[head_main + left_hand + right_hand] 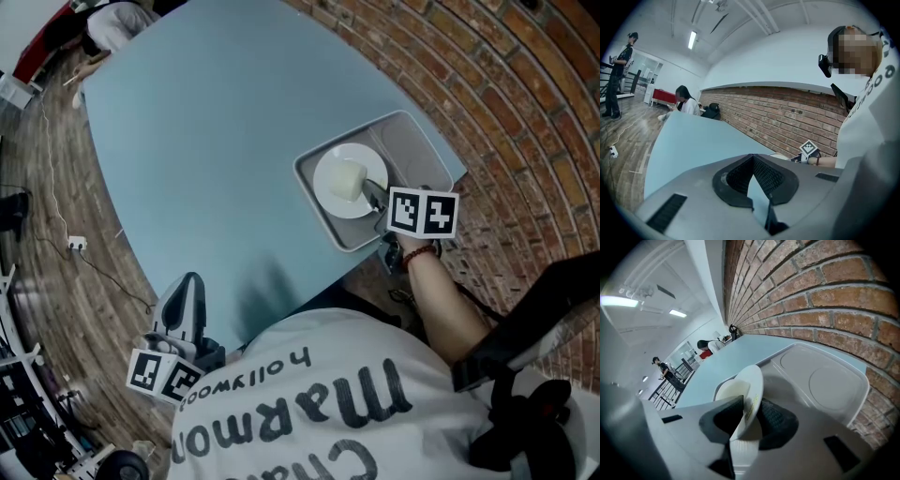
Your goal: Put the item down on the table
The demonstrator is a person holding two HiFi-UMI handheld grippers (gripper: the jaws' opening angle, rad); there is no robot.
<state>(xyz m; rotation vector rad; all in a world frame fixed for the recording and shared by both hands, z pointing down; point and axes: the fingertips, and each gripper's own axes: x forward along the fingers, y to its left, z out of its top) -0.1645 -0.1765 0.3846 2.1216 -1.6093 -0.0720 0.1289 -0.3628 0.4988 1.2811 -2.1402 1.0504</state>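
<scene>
Two grippers are shown. At 7 o'clock in the head view the left gripper (189,286), fingers pressed together on nothing, is best left idle off the surface (216,141). At 3 o'clock the plate (323,178) is seen lying flat in the tray (417,150). It is therefore judged that the right gripper (372,193), fingers loosely spread about the rim at its 4 o'clock, should be drawn straight back without dragging the plate. The left gripper is held nearly level; the right is pitched downward and canted sideways.

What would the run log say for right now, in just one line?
right gripper: open, plate rim between jaws | plate: resting in tray on table | left gripper: shut, empty
</scene>
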